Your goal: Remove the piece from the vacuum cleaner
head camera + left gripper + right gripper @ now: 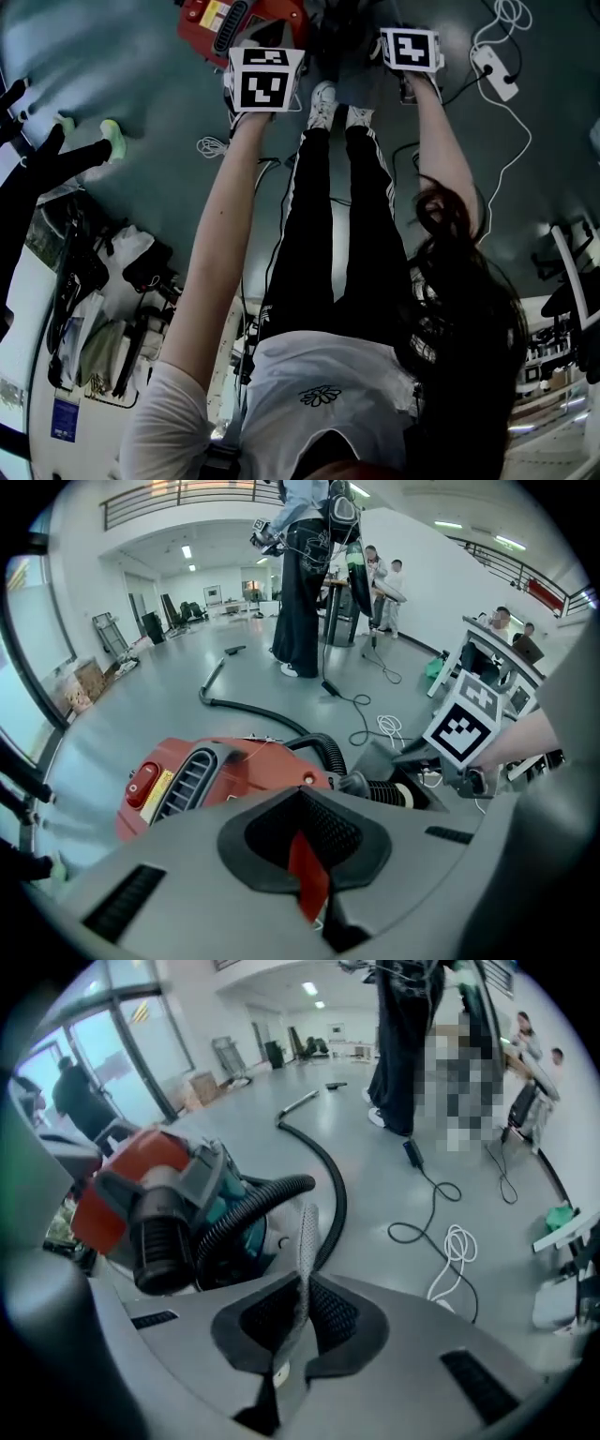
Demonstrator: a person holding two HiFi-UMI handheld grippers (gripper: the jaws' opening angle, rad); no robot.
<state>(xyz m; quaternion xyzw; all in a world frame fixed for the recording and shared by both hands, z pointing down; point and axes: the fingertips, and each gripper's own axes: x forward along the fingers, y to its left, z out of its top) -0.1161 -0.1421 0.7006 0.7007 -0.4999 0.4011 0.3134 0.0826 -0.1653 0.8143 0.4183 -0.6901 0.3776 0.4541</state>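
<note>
The red vacuum cleaner (234, 21) lies on the grey floor ahead of the person's feet. It also fills the left gripper view as a red body (220, 775) with a black ribbed hose (323, 752). My left gripper (302, 799) is shut on a thin red piece (307, 878), seen edge-on between the pads; whether it joins the body I cannot tell. My right gripper (305, 1283), just right of the cleaner, is shut on a thin grey mesh sheet (303, 1241) that stands up between its jaws. Beyond it are the cleaner (141, 1190) and its hose (272, 1194).
The hose runs far across the floor to a wand (300, 1102). Loose cables (455, 1246) and a power strip (495, 73) lie to the right. People stand at tables (309, 583) in the background. Shelving and clutter (103, 300) line the left side.
</note>
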